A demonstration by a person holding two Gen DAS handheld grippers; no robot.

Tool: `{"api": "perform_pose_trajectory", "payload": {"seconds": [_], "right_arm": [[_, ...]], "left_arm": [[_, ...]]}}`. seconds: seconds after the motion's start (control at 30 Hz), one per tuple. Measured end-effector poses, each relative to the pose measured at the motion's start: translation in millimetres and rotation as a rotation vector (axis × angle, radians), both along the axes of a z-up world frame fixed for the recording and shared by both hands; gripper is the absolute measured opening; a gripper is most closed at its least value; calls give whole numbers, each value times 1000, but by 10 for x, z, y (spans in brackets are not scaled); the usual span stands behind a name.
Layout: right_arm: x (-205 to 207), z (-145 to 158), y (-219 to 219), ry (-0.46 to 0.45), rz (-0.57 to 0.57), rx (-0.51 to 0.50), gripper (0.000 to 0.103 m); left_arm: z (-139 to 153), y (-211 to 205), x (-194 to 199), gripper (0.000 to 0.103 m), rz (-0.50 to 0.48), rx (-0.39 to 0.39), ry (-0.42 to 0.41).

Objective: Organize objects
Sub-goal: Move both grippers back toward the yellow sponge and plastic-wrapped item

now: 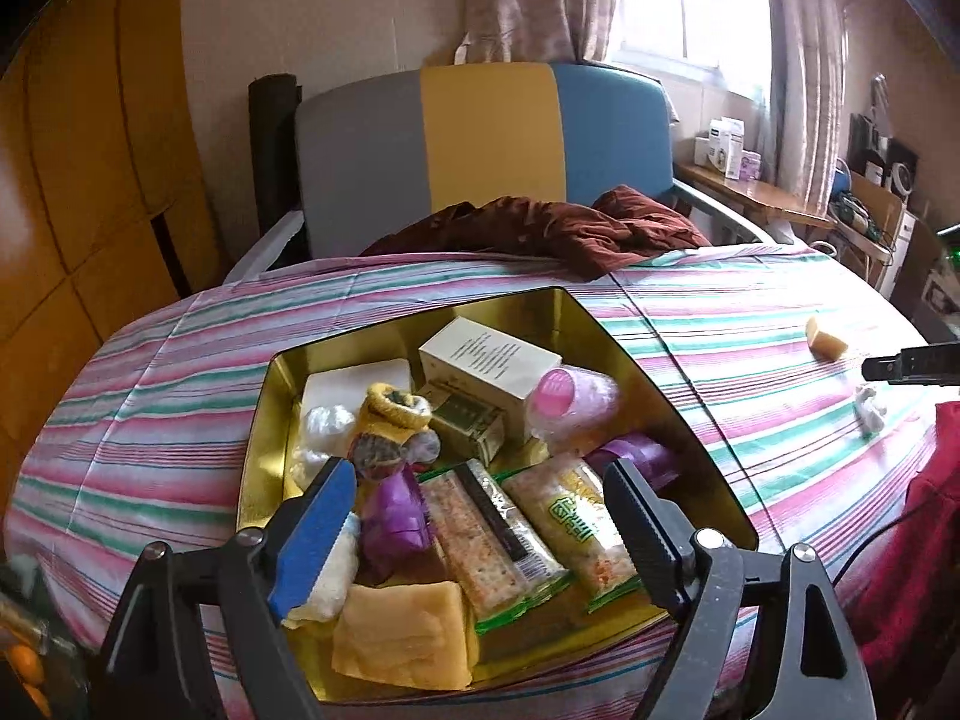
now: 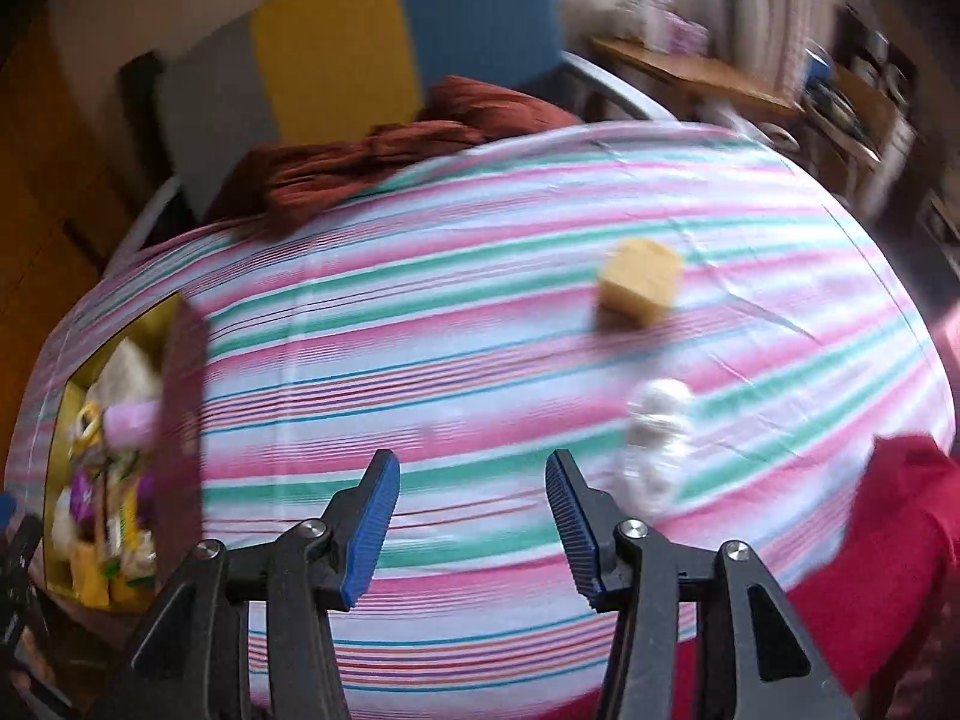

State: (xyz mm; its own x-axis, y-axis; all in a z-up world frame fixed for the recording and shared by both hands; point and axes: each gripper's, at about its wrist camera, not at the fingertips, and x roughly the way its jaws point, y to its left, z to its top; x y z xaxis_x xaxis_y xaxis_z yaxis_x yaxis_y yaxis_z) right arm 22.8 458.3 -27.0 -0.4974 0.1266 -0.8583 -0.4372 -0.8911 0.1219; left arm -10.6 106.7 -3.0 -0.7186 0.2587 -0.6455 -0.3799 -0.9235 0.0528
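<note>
I held my left gripper (image 1: 474, 480) spread wide over the full gold tin (image 1: 264, 408). My right gripper (image 2: 474, 474) was spread too, empty, near the yellow block (image 2: 639, 282).

You see a bedsheet (image 1: 690, 312) striped in pink, green and white beneath a tin (image 1: 264, 420) with a gold interior. In the tin lie a purple wrapper (image 1: 396, 510), a yellow sock (image 1: 393, 414) and a pink cup (image 1: 570, 396). On the right, a tan block (image 2: 639, 282); at the far side, a maroon cloth (image 1: 540, 222).
</note>
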Motion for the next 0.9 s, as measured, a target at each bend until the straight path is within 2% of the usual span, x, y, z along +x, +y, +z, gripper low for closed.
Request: {"api": "perform_pose_trajectory", "payload": {"seconds": [0.07, 0.23, 0.4, 0.7, 0.9], "right_arm": [[52, -32, 137, -10, -38, -9, 58], [85, -163, 500, -68, -117, -52, 58], [41, -296, 743, -121, -146, -100, 58], [-150, -500, 877, -201, -137, -156, 58], [-187, -585, 933, -214, -143, -206, 58]], "left_arm": [[-3, 32, -1, 86, -10, -7, 0], [3, 141, 16, 86, -40, -19, 2], [-3, 270, 25, 86, -75, -33, 2], [17, 530, 18, 87, -137, -50, 9], [29, 738, 13, 87, -181, -56, 8]]}}
